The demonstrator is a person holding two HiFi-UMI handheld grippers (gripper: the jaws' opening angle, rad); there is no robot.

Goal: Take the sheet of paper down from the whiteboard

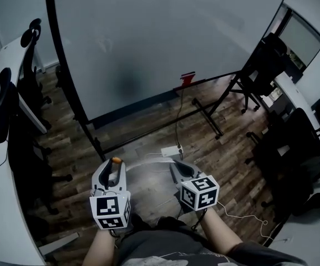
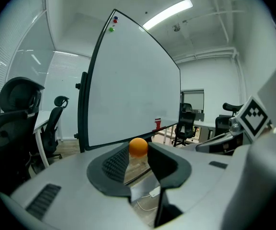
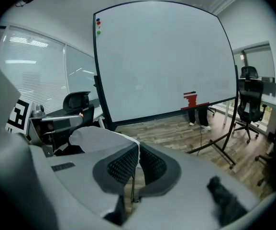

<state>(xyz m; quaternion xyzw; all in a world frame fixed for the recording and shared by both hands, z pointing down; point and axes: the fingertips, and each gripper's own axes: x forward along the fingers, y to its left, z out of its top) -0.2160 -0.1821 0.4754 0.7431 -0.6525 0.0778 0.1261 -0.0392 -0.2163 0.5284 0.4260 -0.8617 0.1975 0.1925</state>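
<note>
The whiteboard (image 1: 165, 43) stands ahead, bare of any sheet; it also fills the left gripper view (image 2: 133, 90) and the right gripper view (image 3: 166, 66). Low in front of my body, my right gripper (image 1: 176, 168) (image 3: 138, 150) is shut on the white sheet of paper (image 3: 97, 139), which spreads leftward toward the other gripper (image 1: 148, 173). My left gripper (image 1: 115, 164) (image 2: 138, 153) is shut on a small orange ball (image 2: 138, 147) (image 1: 116, 160) at its fingertips. Both grippers are well back from the board.
Small coloured magnets (image 3: 98, 25) sit at the board's top left corner, and a red object (image 1: 187, 78) rests on its tray. The stand's black legs (image 1: 209, 118) and a white power strip (image 1: 171, 150) lie on the wooden floor. Office chairs and desks line the left (image 1: 4, 110) and right (image 1: 287, 143).
</note>
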